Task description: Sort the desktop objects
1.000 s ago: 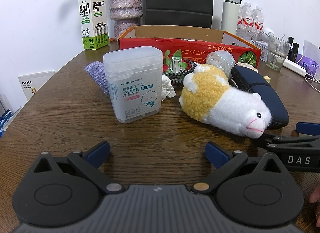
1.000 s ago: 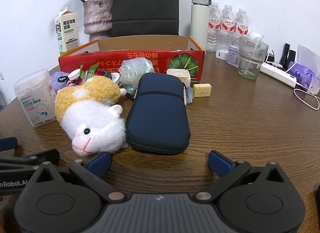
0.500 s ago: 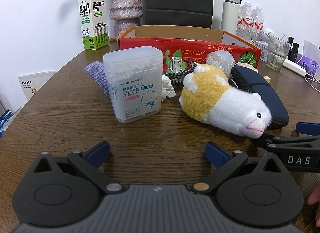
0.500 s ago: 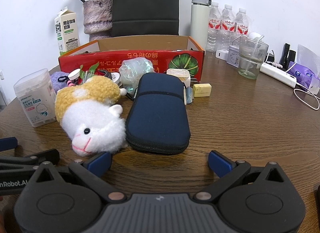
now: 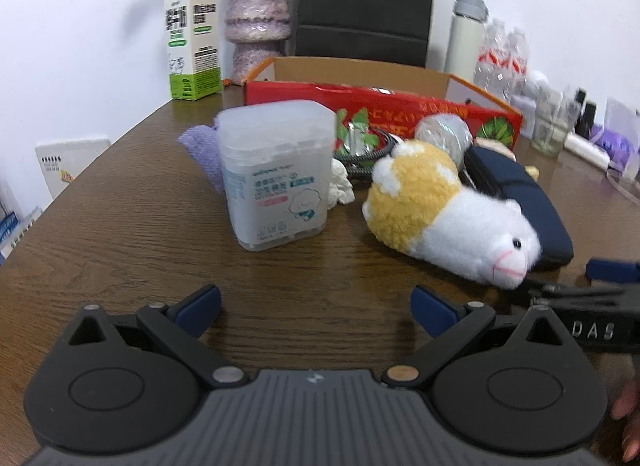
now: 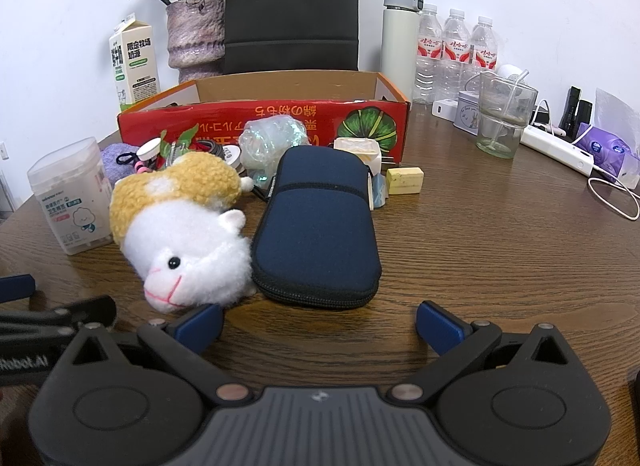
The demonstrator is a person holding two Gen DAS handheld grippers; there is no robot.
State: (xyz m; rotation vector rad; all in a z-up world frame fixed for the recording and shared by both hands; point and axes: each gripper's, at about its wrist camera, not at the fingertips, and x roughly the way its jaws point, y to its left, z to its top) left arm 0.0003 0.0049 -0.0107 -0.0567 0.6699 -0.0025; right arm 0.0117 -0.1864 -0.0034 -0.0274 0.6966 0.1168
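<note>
Your left gripper and right gripper both spread wide, empty, low over the worktop, plush hamster lying snout toward you beside lengthwise navy zip pouch, cotton-bud box upright, lidded, red carton behind.

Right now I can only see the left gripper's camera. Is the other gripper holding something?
Observer: No. The right gripper is open, with only bare table between its fingers.
Operator: What's hiding behind the blue pouch?
Observer: A white plug sits between the blue pouch and the red box.
Operator: The bottles look all blurry to me. How many are there?
Observer: Three water bottles, in a row beside the white flask.
</note>
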